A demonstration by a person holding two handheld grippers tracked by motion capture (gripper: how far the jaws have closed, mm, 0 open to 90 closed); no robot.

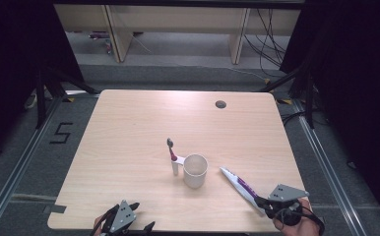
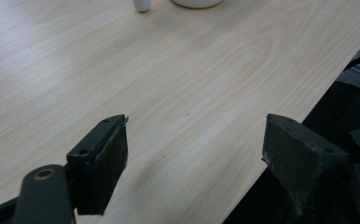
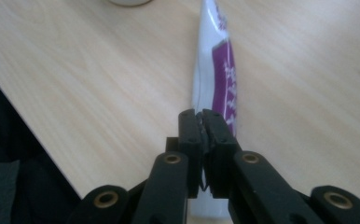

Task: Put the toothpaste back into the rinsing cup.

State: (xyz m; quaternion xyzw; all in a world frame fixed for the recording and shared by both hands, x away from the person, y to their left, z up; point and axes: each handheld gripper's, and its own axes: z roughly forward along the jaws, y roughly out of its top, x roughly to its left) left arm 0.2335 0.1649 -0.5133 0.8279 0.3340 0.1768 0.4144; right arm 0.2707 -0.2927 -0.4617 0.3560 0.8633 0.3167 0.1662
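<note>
Your right gripper (image 3: pixel 201 122) has its fingers (image 3: pixel 189 135) pinched together on the near edge of a white and purple tube (image 3: pixel 218 70), which runs away from you over the pale wooden surface (image 3: pixel 89 79). A white rim (image 3: pixel 129 2) shows at the top edge, and the surface's edge falls away dark at left.

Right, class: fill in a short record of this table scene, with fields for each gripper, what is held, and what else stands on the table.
left gripper: jaws wide open, nothing between them, near the table's front edge
right gripper: shut on the flat end of the tube
tube: white and purple, pointing toward the cup
cup: white, upright, mid-table
toothbrush: standing in a small white holder beside the cup
table: light wood
</note>
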